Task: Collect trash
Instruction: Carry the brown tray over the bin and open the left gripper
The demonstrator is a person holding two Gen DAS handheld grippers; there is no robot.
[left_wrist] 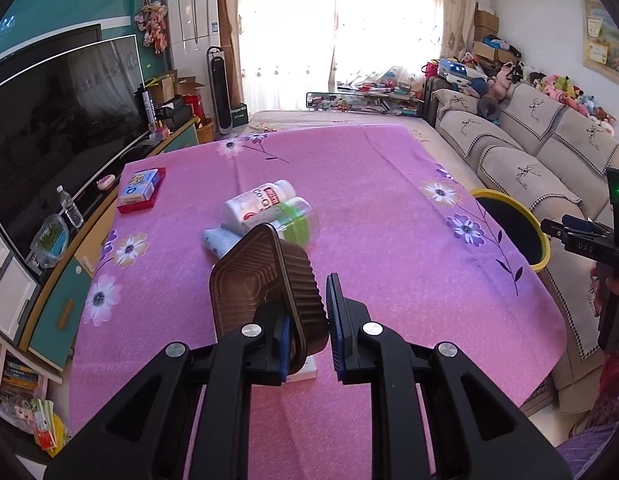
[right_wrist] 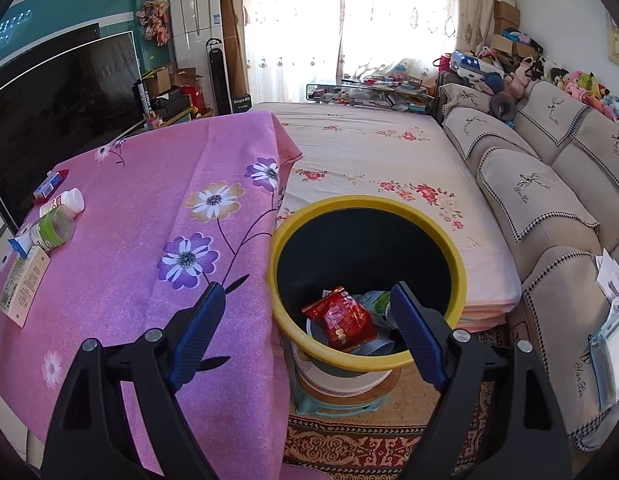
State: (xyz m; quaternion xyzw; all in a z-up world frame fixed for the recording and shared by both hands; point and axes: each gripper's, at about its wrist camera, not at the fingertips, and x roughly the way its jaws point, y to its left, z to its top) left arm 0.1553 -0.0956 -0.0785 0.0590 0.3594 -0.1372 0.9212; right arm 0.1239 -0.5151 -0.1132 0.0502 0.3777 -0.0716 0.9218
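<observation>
Tongs (left_wrist: 307, 320) grip one brown tray (left_wrist: 265, 296) (two bottles (left_wrist: 269, 208) remain).

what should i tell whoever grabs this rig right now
Left gripper: shut on a brown ribbed plastic tray, lifted over the pink tablecloth.
Right gripper: open, empty, above the yellow-rimmed bin beside the table.
Done: a red snack packet and other wrappers lie in the bin.
Left: bin the tray, then the white bottle, green-banded clear bottle, tube, the blue box in its red tray and the cardboard box.
</observation>
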